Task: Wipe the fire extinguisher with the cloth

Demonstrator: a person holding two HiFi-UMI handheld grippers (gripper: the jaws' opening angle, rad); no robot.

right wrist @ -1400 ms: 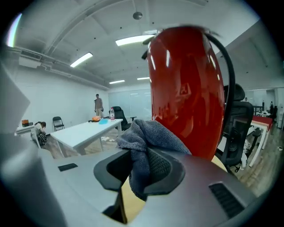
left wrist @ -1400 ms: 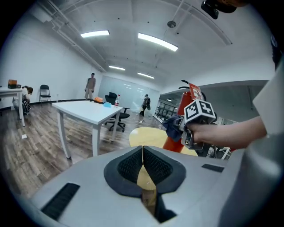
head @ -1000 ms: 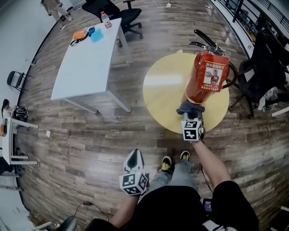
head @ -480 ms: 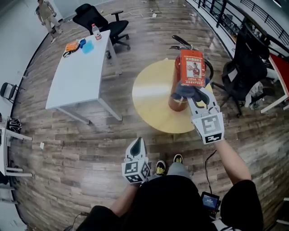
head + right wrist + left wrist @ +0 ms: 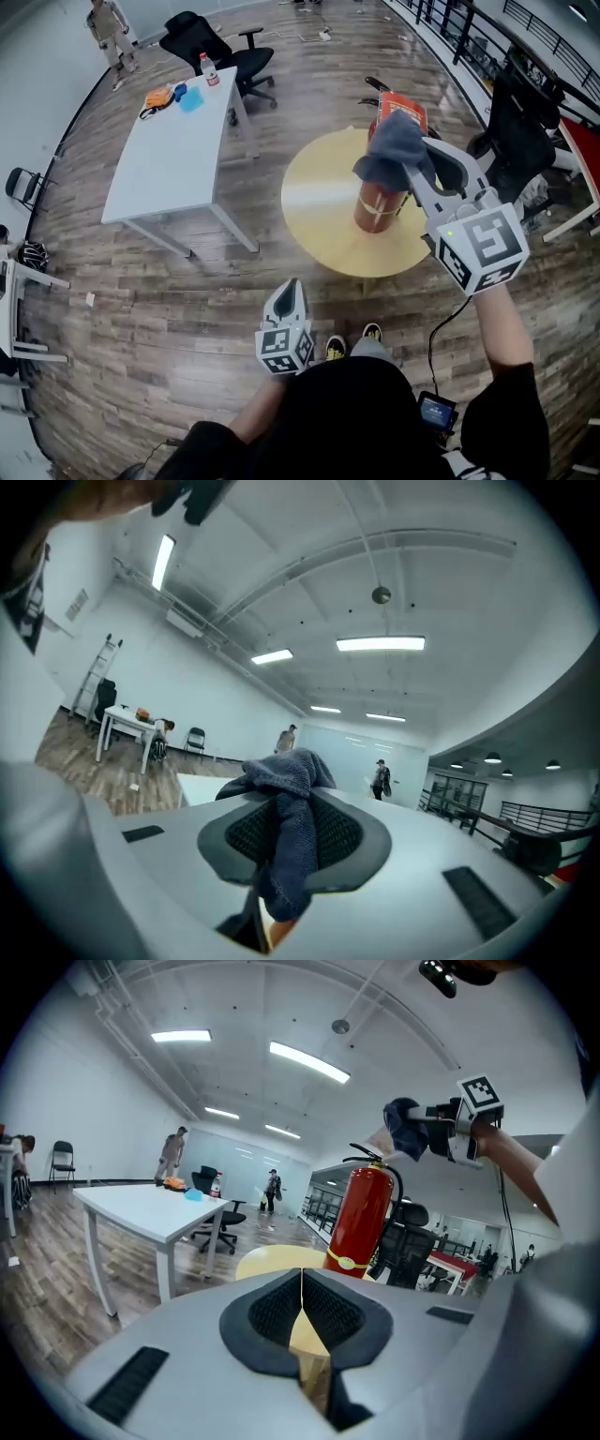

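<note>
The right gripper [image 5: 412, 169] clamps the cloth [image 5: 389, 150], hiding the top of the fire extinguisher [image 5: 377, 208] just past its jaws. The left gripper [image 5: 289, 291] is pinched together, empty

place: open-plan office | white desk [image 5: 178, 150] and black swivel chair [image 5: 211, 42] standing on wood-plank floor [image 5: 169, 300] | strip lights [image 5: 309, 1061] glowing overhead | person [image 5: 111, 28] standing far off

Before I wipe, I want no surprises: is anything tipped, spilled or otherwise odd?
Nothing stands out. The fire extinguisher stands upright on the round yellow table. The cloth is clamped in the right tongs, up near the extinguisher's top. The left tongs are shut and empty.
</note>
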